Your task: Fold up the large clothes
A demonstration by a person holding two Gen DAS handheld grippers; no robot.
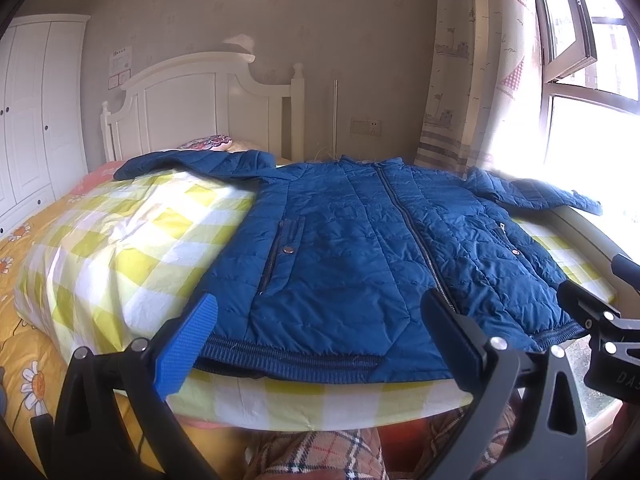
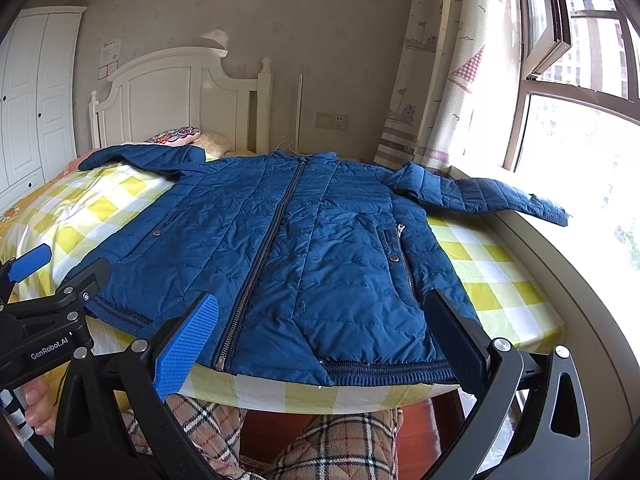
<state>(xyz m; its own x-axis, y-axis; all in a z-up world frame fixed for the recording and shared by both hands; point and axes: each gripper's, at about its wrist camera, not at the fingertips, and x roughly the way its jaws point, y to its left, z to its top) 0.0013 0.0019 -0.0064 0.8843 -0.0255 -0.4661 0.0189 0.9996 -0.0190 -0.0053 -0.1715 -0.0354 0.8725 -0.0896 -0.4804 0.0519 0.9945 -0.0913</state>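
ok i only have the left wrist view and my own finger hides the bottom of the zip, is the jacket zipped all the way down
observer: yes, in the right wrist view the zip runs closed right down to the hem of the jacket.
operator: is the right gripper open
observer: yes, the right gripper is open, with its fingers spread over the hem and gripping nothing.
operator: where does the window-side sleeve end
observer: the sleeve lies flat, and its cuff reaches past the checked bedding onto the window ledge.
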